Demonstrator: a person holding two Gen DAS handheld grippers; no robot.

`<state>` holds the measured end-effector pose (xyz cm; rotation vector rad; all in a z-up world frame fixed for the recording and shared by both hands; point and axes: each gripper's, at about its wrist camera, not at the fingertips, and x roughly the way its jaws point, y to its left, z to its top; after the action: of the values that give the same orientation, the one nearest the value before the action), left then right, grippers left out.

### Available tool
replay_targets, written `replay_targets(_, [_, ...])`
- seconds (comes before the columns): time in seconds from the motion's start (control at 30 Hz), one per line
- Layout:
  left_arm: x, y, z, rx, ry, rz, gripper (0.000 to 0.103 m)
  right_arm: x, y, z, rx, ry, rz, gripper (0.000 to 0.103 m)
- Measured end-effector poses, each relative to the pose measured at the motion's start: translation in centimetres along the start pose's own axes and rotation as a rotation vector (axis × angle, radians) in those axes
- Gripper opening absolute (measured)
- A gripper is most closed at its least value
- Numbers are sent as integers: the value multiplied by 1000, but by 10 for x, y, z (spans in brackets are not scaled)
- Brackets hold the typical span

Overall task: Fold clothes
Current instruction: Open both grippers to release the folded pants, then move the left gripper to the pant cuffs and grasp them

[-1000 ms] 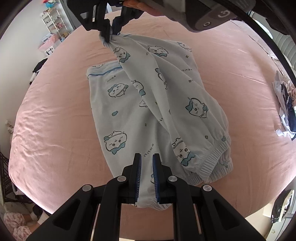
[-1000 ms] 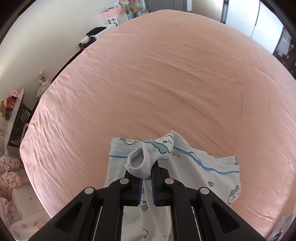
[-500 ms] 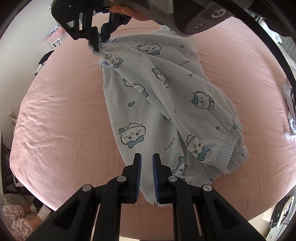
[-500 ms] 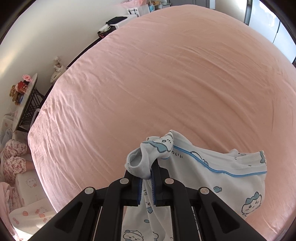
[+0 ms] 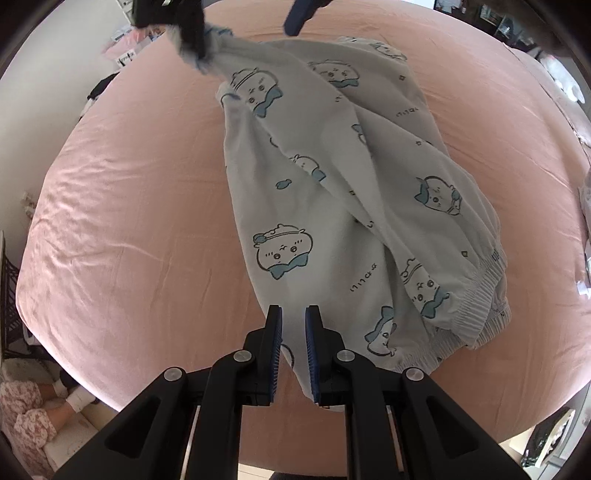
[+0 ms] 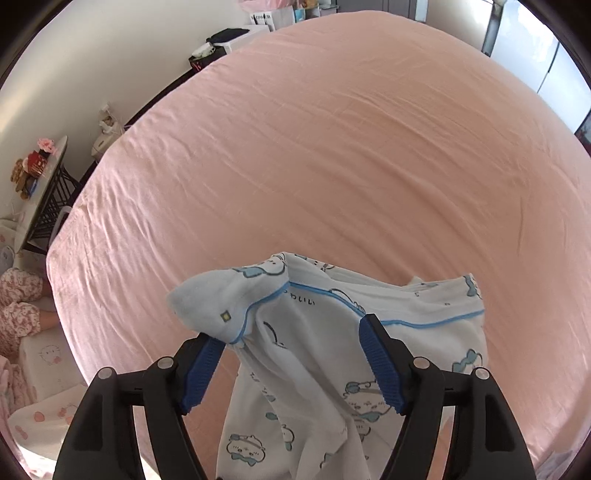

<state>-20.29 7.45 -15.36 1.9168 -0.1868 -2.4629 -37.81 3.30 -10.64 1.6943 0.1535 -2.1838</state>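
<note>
A white pyjama garment [image 5: 332, 192] printed with blue cartoon animals hangs stretched over the pink bed [image 5: 129, 221]. In the left wrist view my left gripper [image 5: 293, 332] is shut on its near hem, beside the elastic waistband [image 5: 476, 306]. At the top of that view my right gripper [image 5: 243, 26] stands open, and the far corner still drapes off one finger [image 5: 188, 33]. In the right wrist view the right gripper [image 6: 291, 365] is wide open. The blue-piped corner [image 6: 229, 306] rests on its left pad [image 6: 201, 369], and the rest of the garment [image 6: 314, 398] sags between the fingers.
The pink bed [image 6: 332, 147] stretches far ahead of the right gripper. A small side table with toys [image 6: 40, 166] and boxes [image 6: 229, 37] stand along the wall. A person's legs in floral trousers [image 5: 26, 417] are beside the bed. More clothes [image 5: 585, 221] lie at the right edge.
My right gripper has opened and released its pinch on the garment's corner, which now only drapes over one finger. The left gripper keeps its hold on the hem.
</note>
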Motion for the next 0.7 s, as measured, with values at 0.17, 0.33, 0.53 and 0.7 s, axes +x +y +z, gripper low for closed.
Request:
replay_targets(0.17, [11, 5, 0, -22, 49, 40, 23, -26, -17, -9, 46, -28, -3, 76])
replay_targets(0.33, [16, 3, 4, -54, 41, 22, 102, -52, -28, -23, 74, -71, 40, 77])
replay_targets(0.53, [13, -1, 5, -54, 35, -19, 102, -87, -47, -49, 119, -134, 73, 77])
replay_targets(0.7, [13, -5, 5, -45, 37, -45, 102, -114, -76, -81, 185, -188, 98, 77])
